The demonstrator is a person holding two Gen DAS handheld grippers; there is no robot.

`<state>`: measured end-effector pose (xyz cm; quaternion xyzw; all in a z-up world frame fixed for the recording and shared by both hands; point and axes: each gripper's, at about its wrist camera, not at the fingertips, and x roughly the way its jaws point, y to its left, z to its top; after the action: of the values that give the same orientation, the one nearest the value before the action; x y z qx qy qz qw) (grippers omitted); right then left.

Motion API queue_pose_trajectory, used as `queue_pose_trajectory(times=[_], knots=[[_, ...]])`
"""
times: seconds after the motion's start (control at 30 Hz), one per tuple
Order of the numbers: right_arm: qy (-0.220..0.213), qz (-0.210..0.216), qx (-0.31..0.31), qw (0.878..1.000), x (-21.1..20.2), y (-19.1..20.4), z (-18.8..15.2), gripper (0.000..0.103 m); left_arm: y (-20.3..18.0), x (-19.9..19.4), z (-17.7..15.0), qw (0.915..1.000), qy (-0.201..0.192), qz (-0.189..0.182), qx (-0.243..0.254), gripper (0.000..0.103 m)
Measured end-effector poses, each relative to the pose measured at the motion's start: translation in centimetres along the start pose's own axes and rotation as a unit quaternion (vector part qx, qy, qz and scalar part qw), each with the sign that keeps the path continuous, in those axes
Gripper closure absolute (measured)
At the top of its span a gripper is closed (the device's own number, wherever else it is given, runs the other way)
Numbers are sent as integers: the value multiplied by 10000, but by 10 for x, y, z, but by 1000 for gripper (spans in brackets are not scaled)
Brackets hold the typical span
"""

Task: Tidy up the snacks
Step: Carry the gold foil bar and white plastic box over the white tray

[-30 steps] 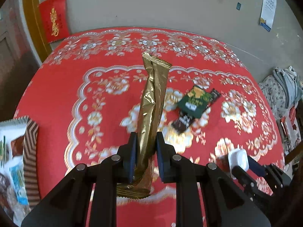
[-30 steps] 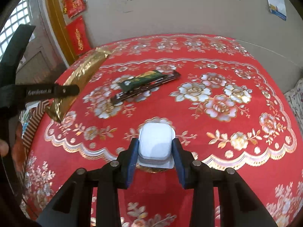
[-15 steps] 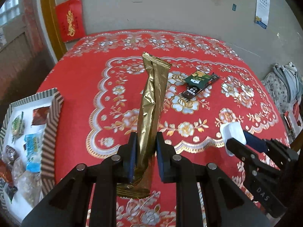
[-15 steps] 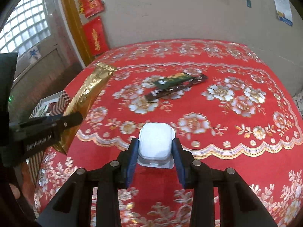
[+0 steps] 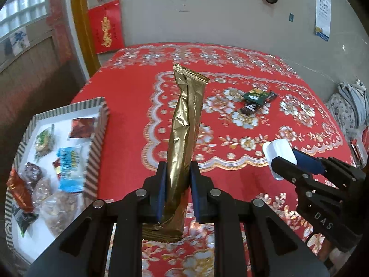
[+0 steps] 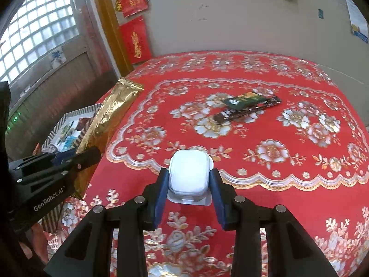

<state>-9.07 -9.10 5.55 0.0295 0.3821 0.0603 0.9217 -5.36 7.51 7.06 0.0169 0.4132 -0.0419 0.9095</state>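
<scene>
My left gripper [image 5: 177, 173] is shut on a long gold foil snack packet [image 5: 185, 124] that stands up between its pads, above the red tablecloth. In the right wrist view that same gold packet [image 6: 108, 113] shows at the left, held by the left gripper [image 6: 88, 154]. My right gripper [image 6: 188, 180] is shut on a small white plastic cup [image 6: 188, 175] with a sealed lid; this white cup [image 5: 278, 154] also appears at the right of the left wrist view. A striped box [image 5: 98, 136] with several snacks in it stands at the table's left.
A green packet [image 6: 242, 99] lies over a dark chocolate bar [image 6: 244, 113] in the middle of the red flowered tablecloth [image 6: 276, 161]. Behind the table is a grey wall with red paper hangings [image 5: 106, 27]. Folded cloth [image 5: 355, 106] sits off the right edge.
Both grippers have pulled back toward the table's near edge and swung left with their loads. The striped snack box has come fully into the left wrist view. The grips are unchanged.
</scene>
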Motion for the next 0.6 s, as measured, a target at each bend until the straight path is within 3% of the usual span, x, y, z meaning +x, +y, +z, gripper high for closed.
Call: queue_pose_trajectory(times=[0.6], knots=[[-51, 318, -620, 9976, 3, 73, 14, 66, 72, -37, -13, 9969, -352, 501, -499, 86]])
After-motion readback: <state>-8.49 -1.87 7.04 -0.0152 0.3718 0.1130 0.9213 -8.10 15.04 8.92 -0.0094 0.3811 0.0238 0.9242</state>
